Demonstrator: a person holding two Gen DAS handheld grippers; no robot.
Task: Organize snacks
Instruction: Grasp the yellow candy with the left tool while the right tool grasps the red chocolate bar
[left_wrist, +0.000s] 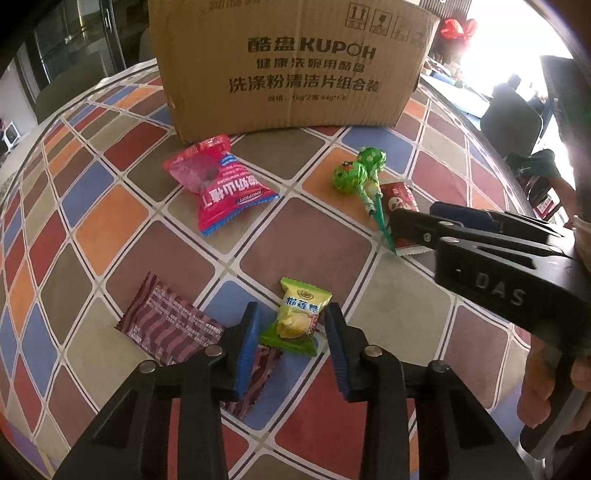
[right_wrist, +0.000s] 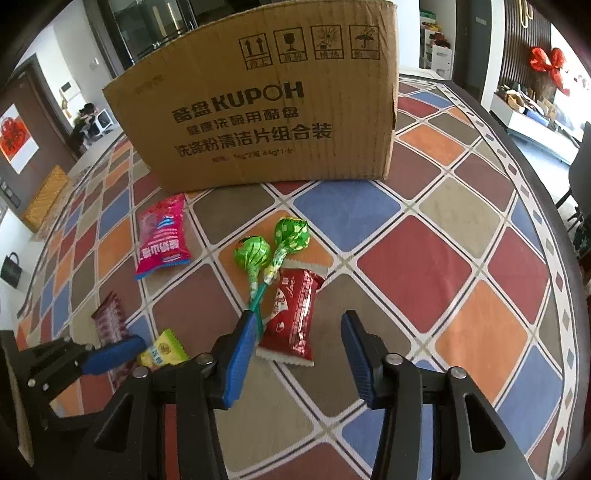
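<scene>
left gripper (left_wrist: 291, 321) gaped around yellow-green candy (left_wrist: 295, 319) on table (left_wrist: 303, 229); right gripper (right_wrist: 295, 332) gaped over red packet (right_wrist: 293, 314). risked snagging the lollipop sticks (right_wrist: 258, 295) or striped wrapper (left_wrist: 173, 325).

My right gripper (left_wrist: 417, 218) hides most of the red packet (left_wrist: 397, 195) at three o'clock; the box (left_wrist: 288, 74) top is cropped at twelve
</scene>
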